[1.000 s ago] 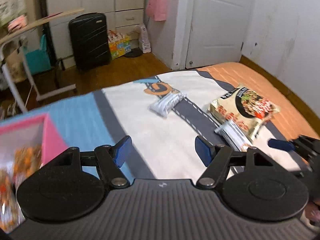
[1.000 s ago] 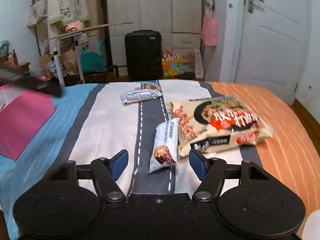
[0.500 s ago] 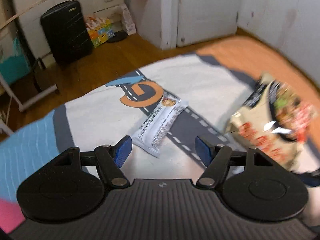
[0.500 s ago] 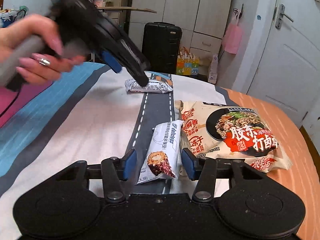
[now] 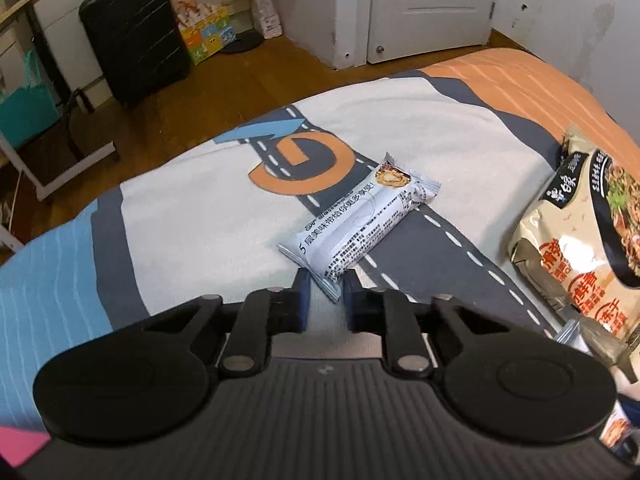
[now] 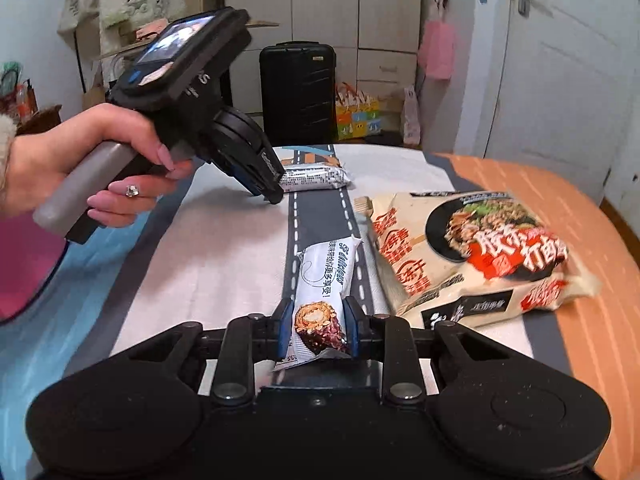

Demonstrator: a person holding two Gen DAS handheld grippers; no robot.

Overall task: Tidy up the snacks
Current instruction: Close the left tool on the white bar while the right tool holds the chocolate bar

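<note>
Squeezing my right tongs point(image 6: 316, 330) on the near end of a white snack bar point(image 6: 322, 300), the one with the chocolate roll printed on it; the blue pads press both sides of the wrapper, having just closed in on it. That bar lies along the grey road stripe on the bed point(image 6: 224, 248), just beside a big beige noodle packet point(image 6: 472, 256) to its right.

My left tongs point(image 5: 323, 294) have just been closing too and stand narrow now, with the corner of a second white snack bar point(image 5: 360, 220) poking in between the fingertips at the near end. I can't tell if the pads actually bite the wrapper or only frame it. In the right camera my left hand point(image 6: 84, 160) holds that tool, tips down at that bar's end, farther up the road print.

A black suitcase point(image 5: 136, 32) stands on the floor beyond the bed.
</note>
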